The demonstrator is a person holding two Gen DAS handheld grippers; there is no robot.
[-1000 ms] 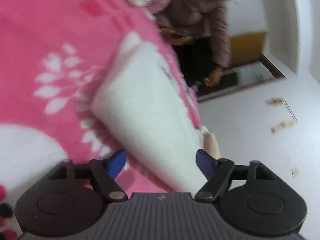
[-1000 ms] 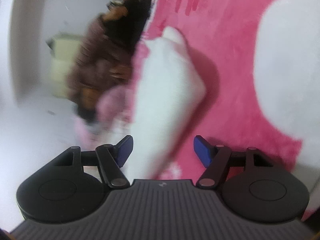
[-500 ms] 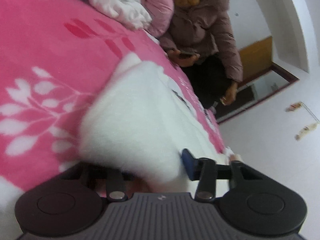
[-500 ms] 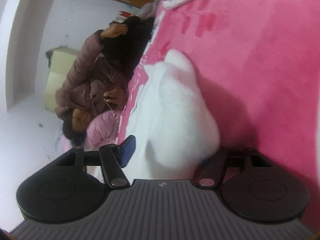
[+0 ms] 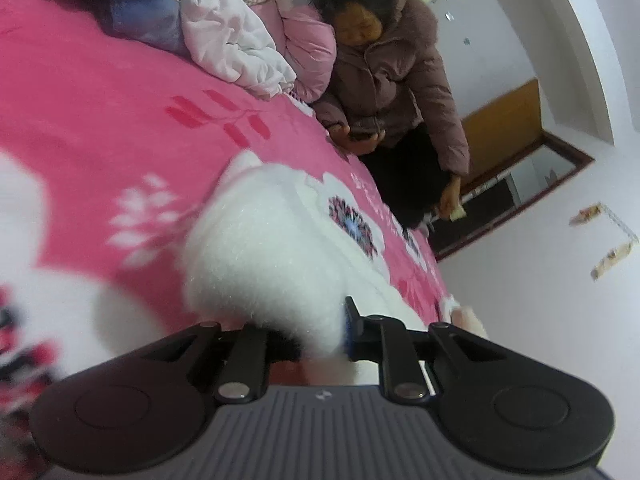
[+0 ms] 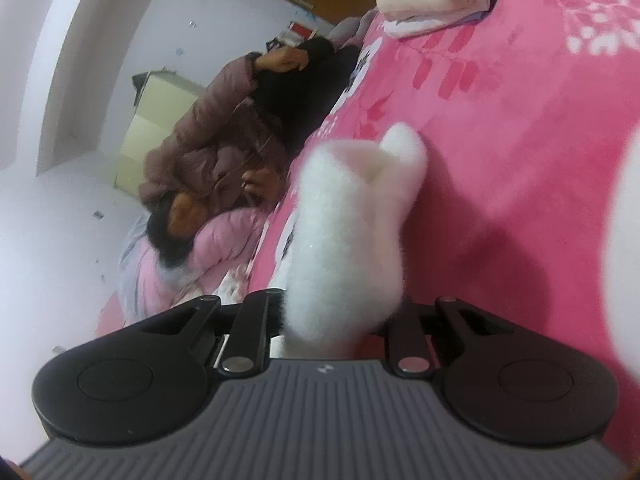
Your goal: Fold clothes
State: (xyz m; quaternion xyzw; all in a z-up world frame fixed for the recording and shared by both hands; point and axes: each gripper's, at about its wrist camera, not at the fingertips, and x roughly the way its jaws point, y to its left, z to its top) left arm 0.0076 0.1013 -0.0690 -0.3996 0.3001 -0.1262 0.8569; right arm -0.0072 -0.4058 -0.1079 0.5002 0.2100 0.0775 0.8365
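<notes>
"White fleece garment [image 5: 264, 256] is bunched into a thick fuzzy roll over the pink bed cover [image 5: 100, 128]. Where does each end sit?"

"One end fills the left gripper [image 5: 316, 336], whose jaws are drawn narrow on the pile. The other end is in the right gripper [image 6: 340, 320], pinched the same way, so the cloth hangs as a fat fold between the two and rises off the bed."

"What could spoil the fold from here?"

"Mostly the bite. Each gripper seems to hold fluff and a wad of layers, not a clean edge. If the two pull apart, a layer may slide out and the garment would drop in a heap. The far tip [image 6: 400, 140] sticks up loose, and it could flop sideways and leave the fold crooked."

"Anything around it?"

"The plush bed cover may drag on fleece, so sliding the cloth could wrinkle it. A heap of other clothes [image 5: 236, 48] lies farther up the bed, well apart. A person in a brown padded coat [image 5: 392, 72] sits at the bed's edge, near enough that a wide swing might reach that way."
</notes>
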